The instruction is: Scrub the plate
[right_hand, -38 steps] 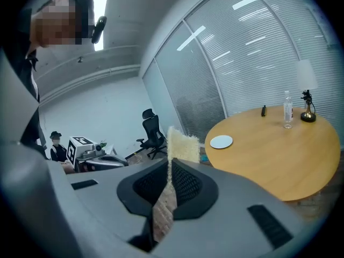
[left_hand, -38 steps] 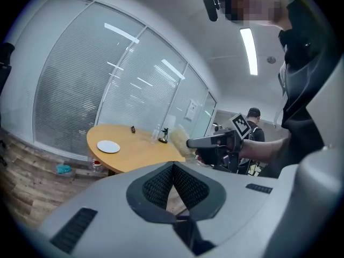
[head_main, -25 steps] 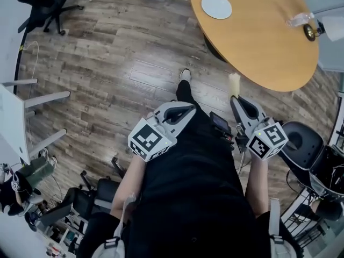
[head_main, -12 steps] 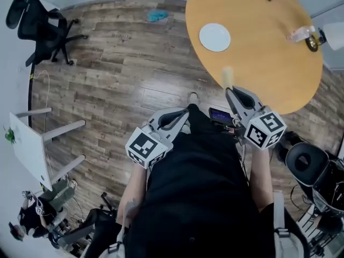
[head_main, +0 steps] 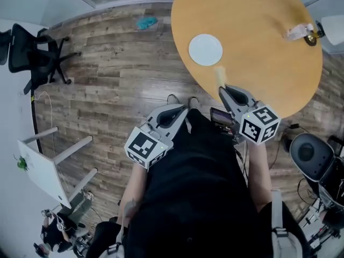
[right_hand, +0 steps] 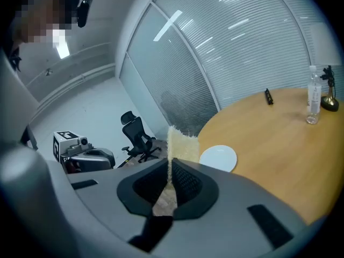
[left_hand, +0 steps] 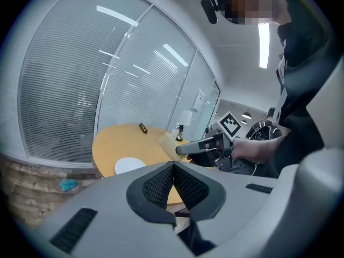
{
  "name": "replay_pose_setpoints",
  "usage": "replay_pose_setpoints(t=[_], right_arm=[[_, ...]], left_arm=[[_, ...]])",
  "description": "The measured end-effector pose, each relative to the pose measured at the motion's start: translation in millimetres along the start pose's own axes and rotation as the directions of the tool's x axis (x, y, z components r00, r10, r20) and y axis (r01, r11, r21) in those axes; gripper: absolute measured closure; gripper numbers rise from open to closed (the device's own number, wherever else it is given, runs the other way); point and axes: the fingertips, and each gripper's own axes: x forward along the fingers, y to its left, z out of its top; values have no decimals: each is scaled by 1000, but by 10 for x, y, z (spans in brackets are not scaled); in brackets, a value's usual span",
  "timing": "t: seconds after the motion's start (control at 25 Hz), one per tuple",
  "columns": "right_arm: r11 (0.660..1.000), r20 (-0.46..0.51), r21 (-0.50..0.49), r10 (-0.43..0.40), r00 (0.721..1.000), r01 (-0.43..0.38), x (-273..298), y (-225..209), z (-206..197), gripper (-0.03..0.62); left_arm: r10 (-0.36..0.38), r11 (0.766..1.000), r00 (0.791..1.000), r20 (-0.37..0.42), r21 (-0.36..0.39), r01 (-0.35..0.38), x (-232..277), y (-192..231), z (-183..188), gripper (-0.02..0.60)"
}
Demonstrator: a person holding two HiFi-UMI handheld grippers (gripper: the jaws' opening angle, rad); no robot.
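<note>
Right tool point(head_main: 221, 88) clamps pale sponge point(head_main: 219, 75); plate point(head_main: 205, 49) is round, white, seemingly plain.

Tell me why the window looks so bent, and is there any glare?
Left gripper view: the wide lens bows the blinds into arcs, and streaks of light glare on the glass. Right gripper view: same bowing, same streaks. Head view: floor planks curve near the edges.

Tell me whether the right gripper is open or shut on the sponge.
Shut. The right gripper has its jaws pressed together on the pale sponge, which sticks up beyond them.
</note>
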Motion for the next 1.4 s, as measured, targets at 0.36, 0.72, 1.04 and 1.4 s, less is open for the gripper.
replay_pose_setpoints(t=[0.36,0.72,1.04,1.4], right_arm=[[966,19,199,-175,984,168,317,-322,3,564],[875,7,332,-377,926,353,664,-591,104,563],[794,-56,446,-436,898,413,881,-673,-55,563],[747,-112,561,-359,926,358,1297,-919,-161,563]], left_arm=[[-238,967,959,-151,59,249,548,648,181,569],[-333,927,887,-318,62,370,1093,1286,247,569],[-412,881,809,-418,42,471,1309,1404,133,569],[-417,888,798,-434,-9,459,1421,1419,168,569]])
